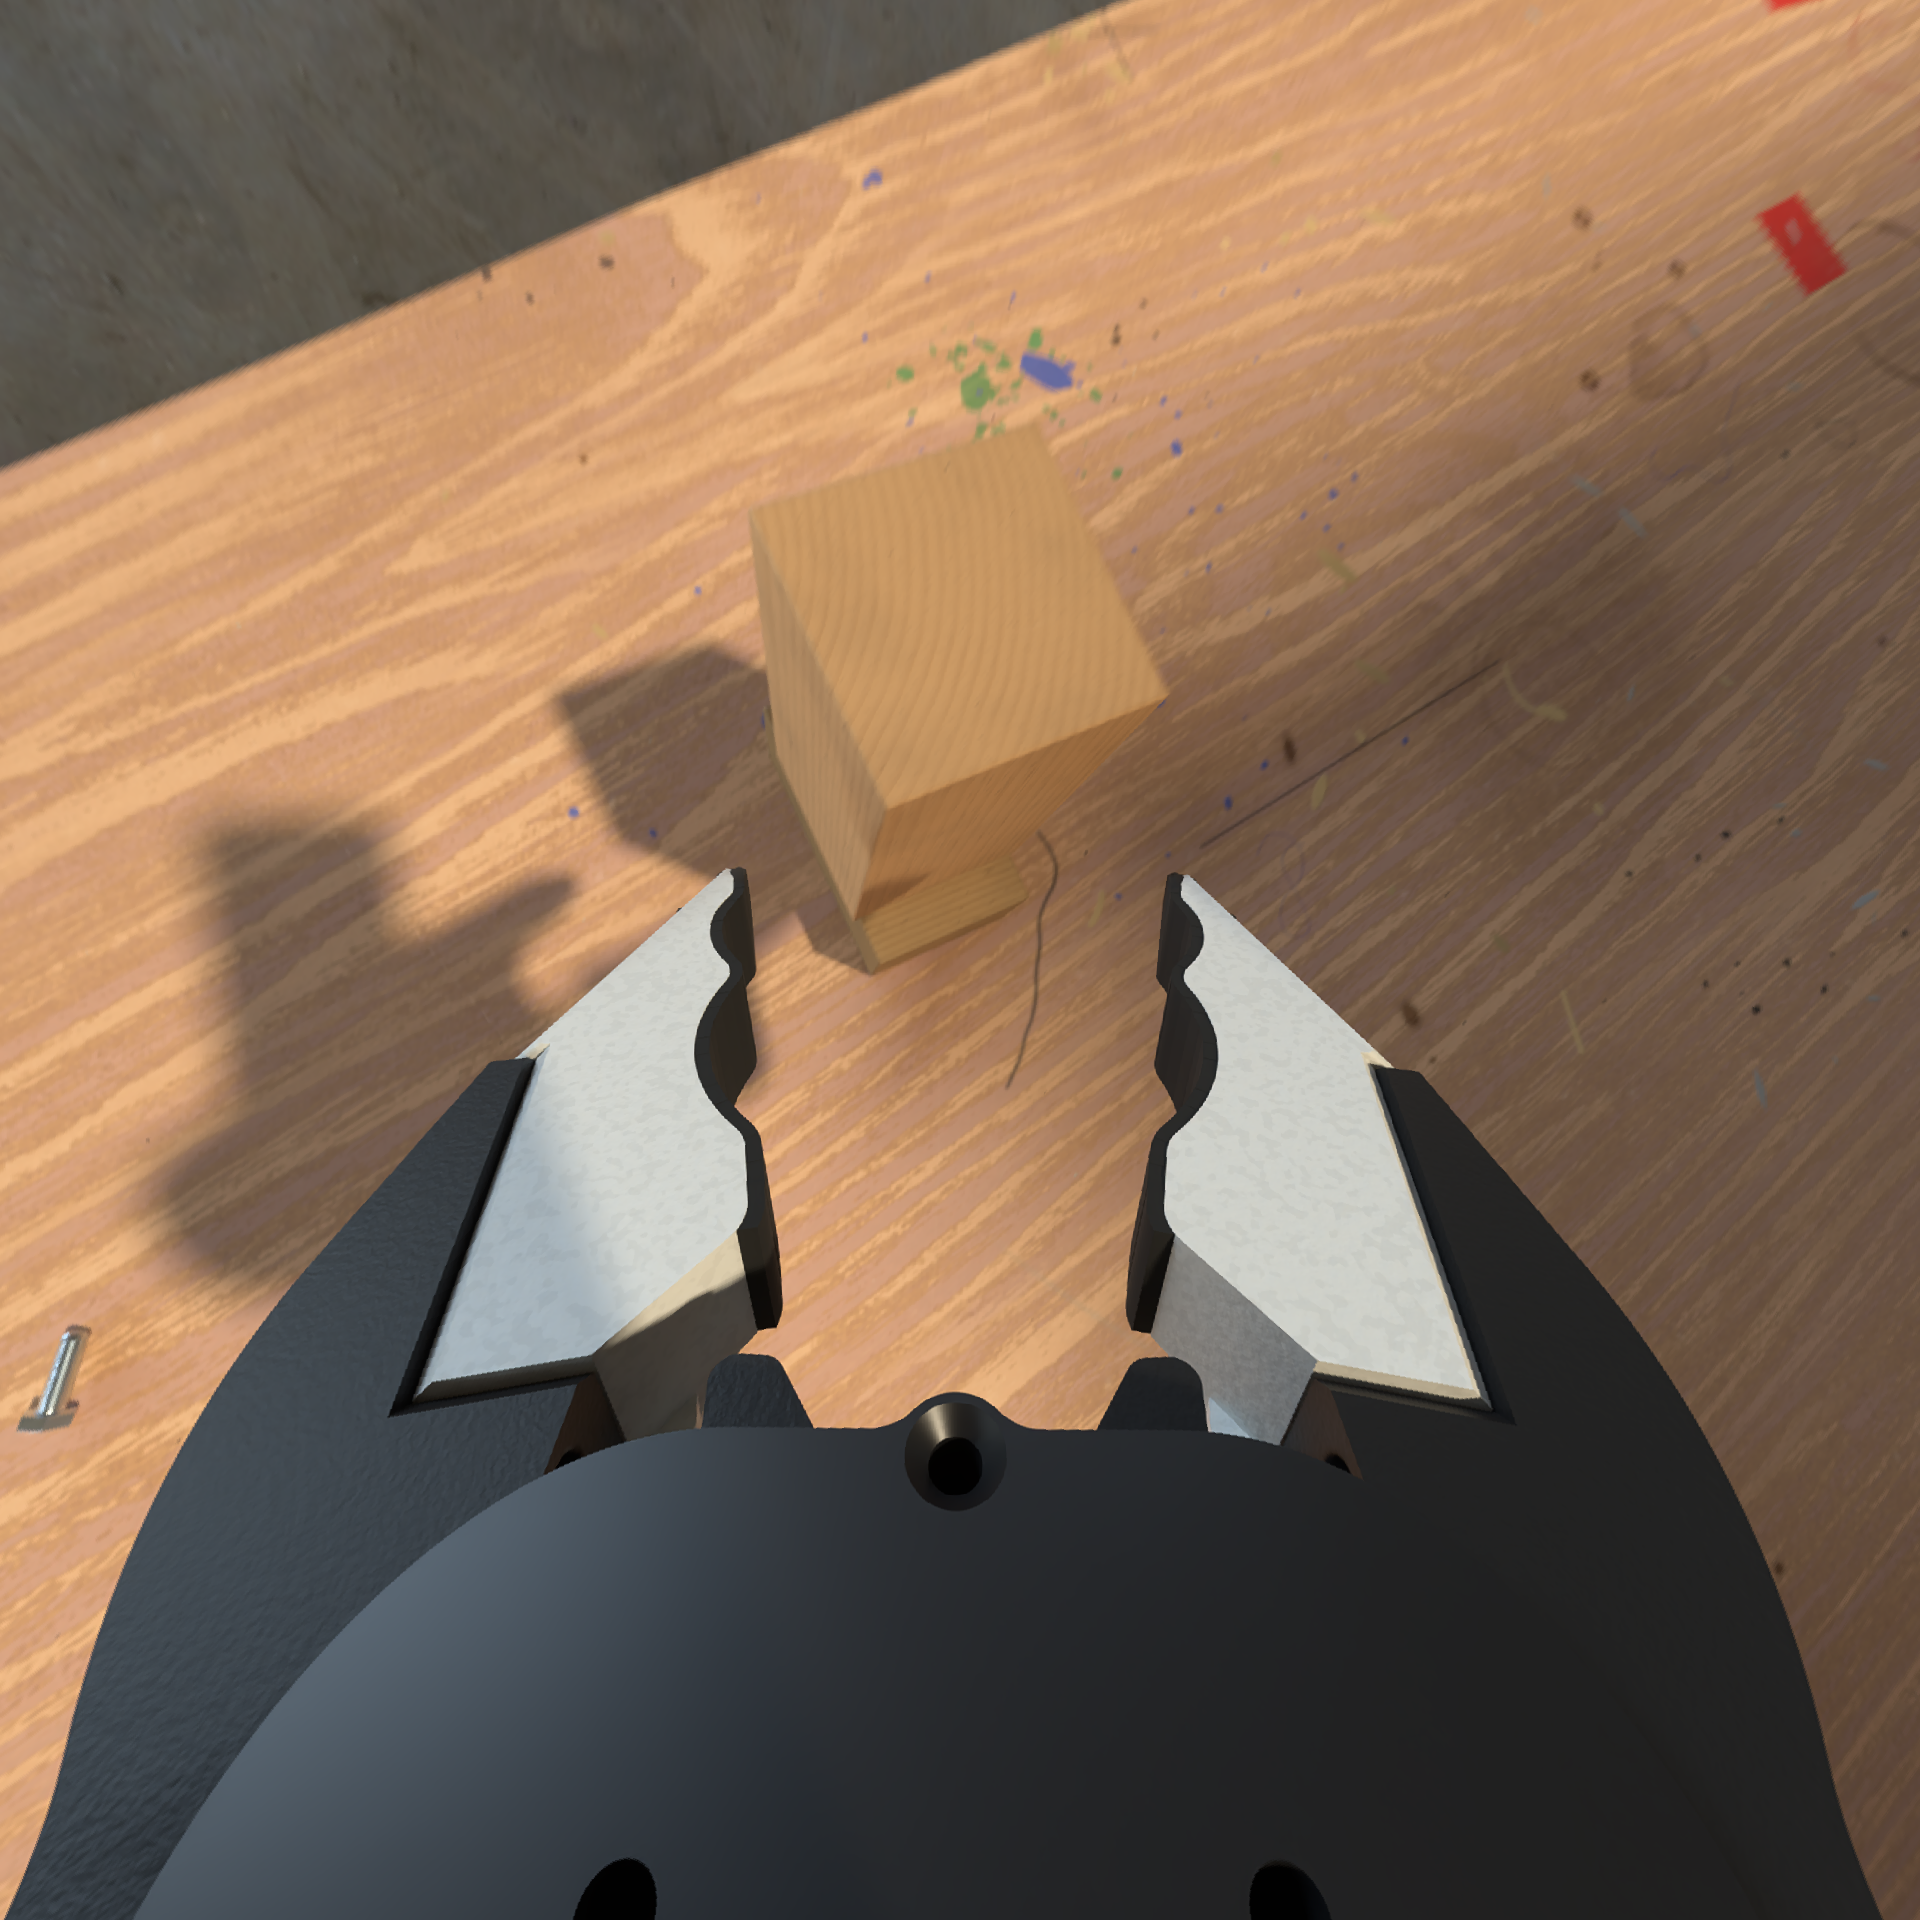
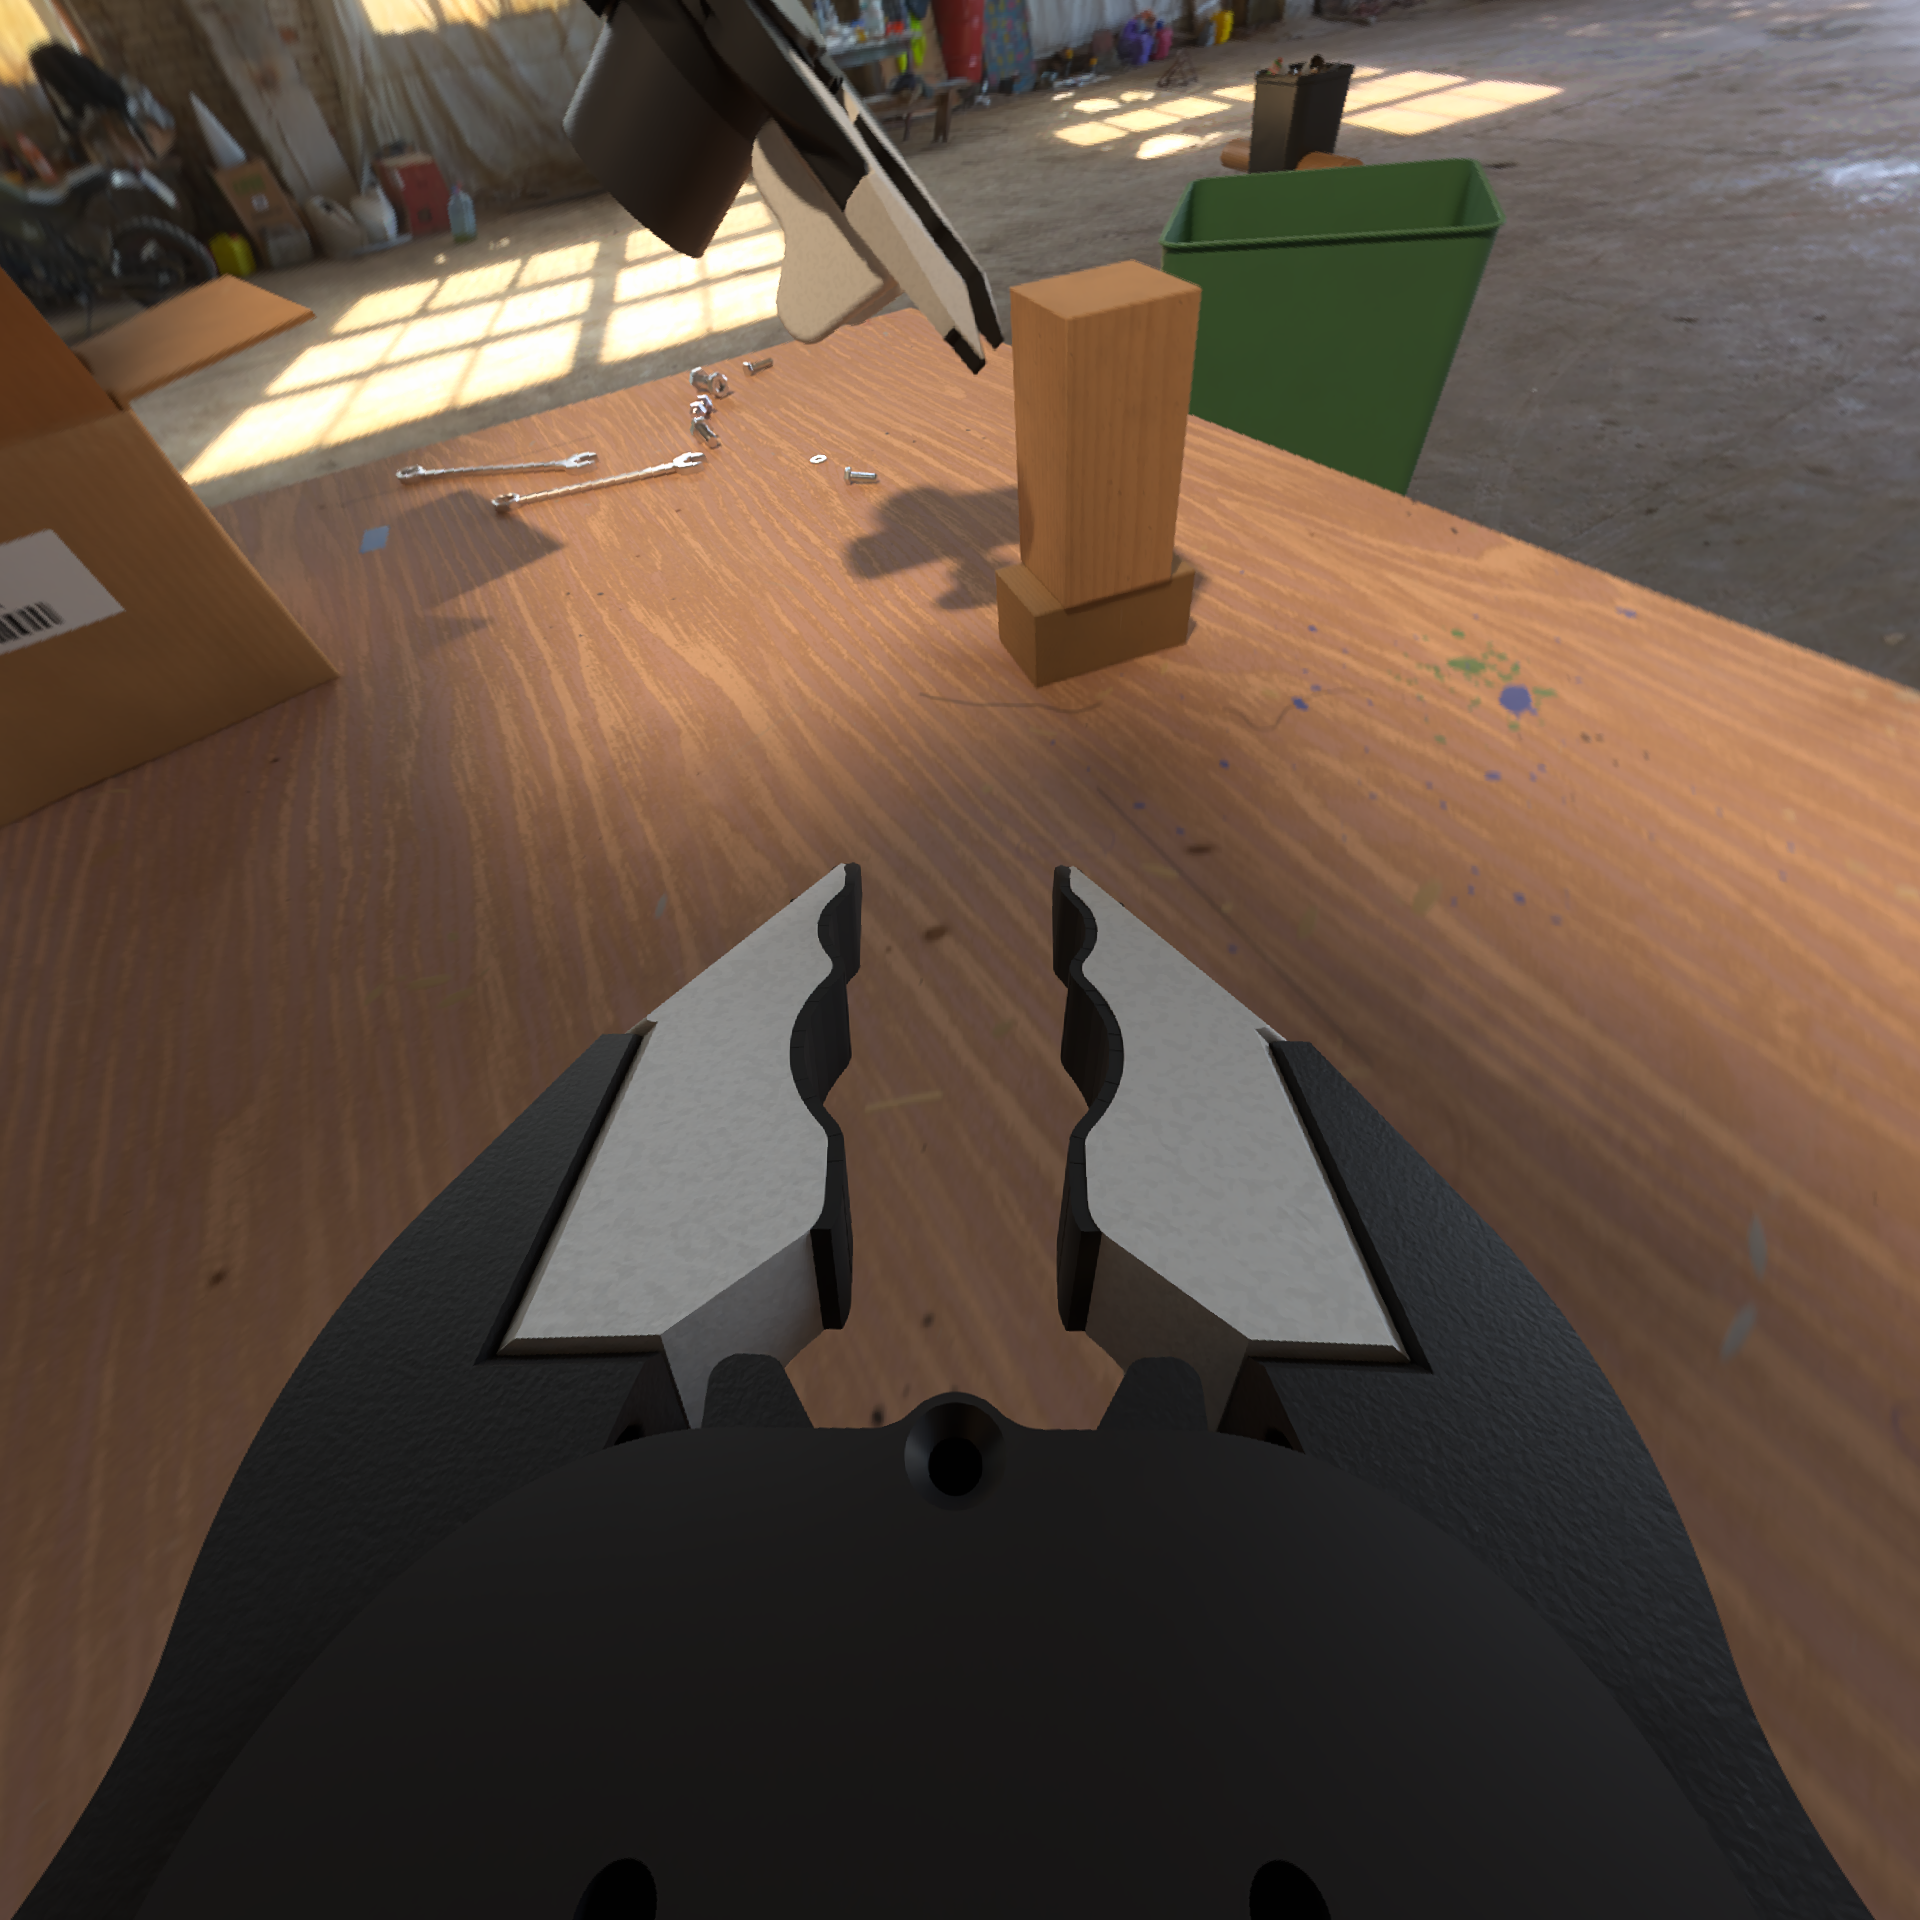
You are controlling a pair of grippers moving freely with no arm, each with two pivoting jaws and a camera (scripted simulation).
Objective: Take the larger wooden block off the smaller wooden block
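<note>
Left wrist view looks down past the left gripper point(image 1: 956, 878), whose jaws stand wide and empty, above and just short of the larger wooden block point(image 1: 935, 665). That block stands upright on the smaller wooden block point(image 1: 940, 914), which rests on the table point(image 1: 416, 582). A good grasp would probably bring the fingers down either side of the tall block's upper part, close squarely on opposite faces, then lift straight up so the base is not dragged. Right wrist view shows the right gripper point(image 2: 956, 873) well short of the tall block, low over the table, jaws narrowly parted and empty; it could steady the base. Beyond the block stands a green bin point(image 2: 1340, 322).
</note>
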